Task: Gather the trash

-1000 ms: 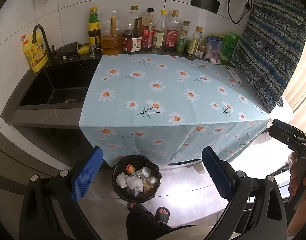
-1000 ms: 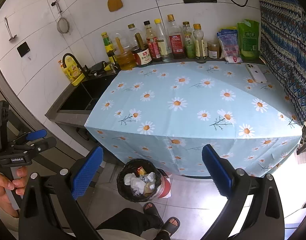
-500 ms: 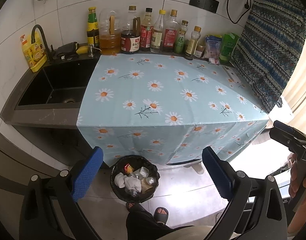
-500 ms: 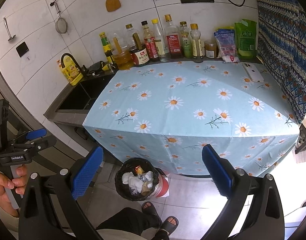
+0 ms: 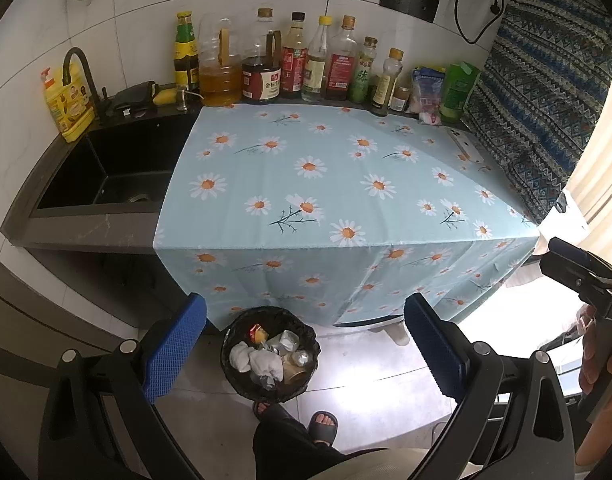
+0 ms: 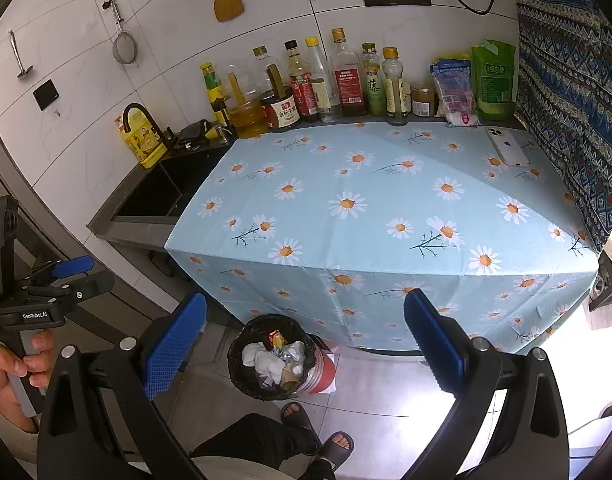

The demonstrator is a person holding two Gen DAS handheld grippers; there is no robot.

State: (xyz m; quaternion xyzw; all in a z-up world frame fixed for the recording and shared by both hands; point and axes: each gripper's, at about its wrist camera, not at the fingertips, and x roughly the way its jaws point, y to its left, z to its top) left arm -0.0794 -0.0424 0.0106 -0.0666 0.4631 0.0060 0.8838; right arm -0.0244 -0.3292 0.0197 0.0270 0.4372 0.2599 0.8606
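Left claw [image 5: 305,344] with blue textured pads, spread wide and empty, low in the frame's centre of the left wrist view. Right claw [image 6: 305,344] of the same build, likewise spread wide and empty, low in the right wrist view. Between the pads in both views, on the tiled floor: a round bin lined with a black plastic bag [image 5: 270,354], holding crumpled white tissues [image 5: 261,361], a small red and yellow wrapper [image 5: 257,334] and a brown paper cup [image 5: 295,372]. Bin just in front of the hanging edge of a pale blue daisy-print cloth [image 5: 346,184] covering the tabletop. At the upper centre, along the white tiled wall, a row of glass and plastic condiment bottles [image 5: 301,64]. White smartphone [image 6: 506,146] lying flat at the cloth's right, upper right of the right wrist view. Black sink [image 5: 105,168] at the left, a yellow detergent bottle [image 5: 67,106] beside its black tap. Sandalled feet [image 6: 318,428] on the floor at the bottom centre.
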